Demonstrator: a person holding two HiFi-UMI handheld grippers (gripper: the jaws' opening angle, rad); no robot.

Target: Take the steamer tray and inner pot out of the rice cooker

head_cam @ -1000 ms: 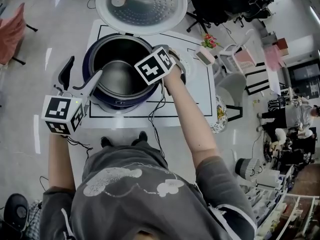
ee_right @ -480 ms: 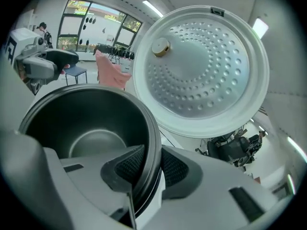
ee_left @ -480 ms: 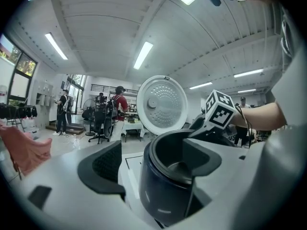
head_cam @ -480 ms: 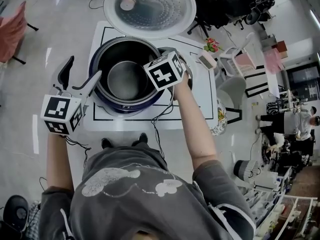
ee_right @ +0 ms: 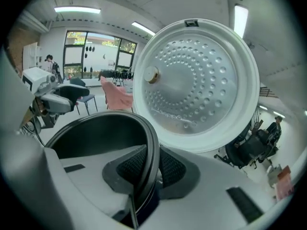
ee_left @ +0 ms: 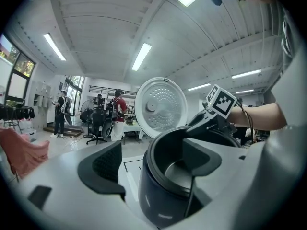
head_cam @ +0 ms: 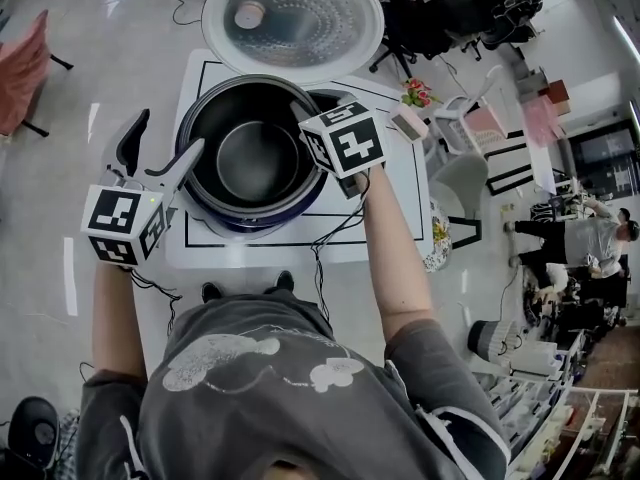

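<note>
- floor at far left: bare and grey, with open room. a pink chair stands well apart from the table.
- left gripper: held about level just beside the cooker's left wall, tongs spread wide and pinching nothing. from above, its inner jaw tip overlaps the cooker's left edge; cannot tell if it touches.
- rice cooker: dark blue body on the left half of the white table, inside a black outline drawn on the top. its near wall is close to the table's front edge.
- lid: swung fully open behind the body, perforated inner face turned toward the person. the space above the pot mouth is free.
- inner pot: dark and empty, in the cooker's mouth, bottom in plain view.
- right gripper: tilted down onto the pot's right rim, tongs closing. one pad is inside the wall and one outside, and both lie against the rim.
- table, right half: bare white surface beside the cooker. a cable trails from the right gripper over the front edge.
- right of table: a white chair stands near the table's right edge, so there is less room on that side.
</note>
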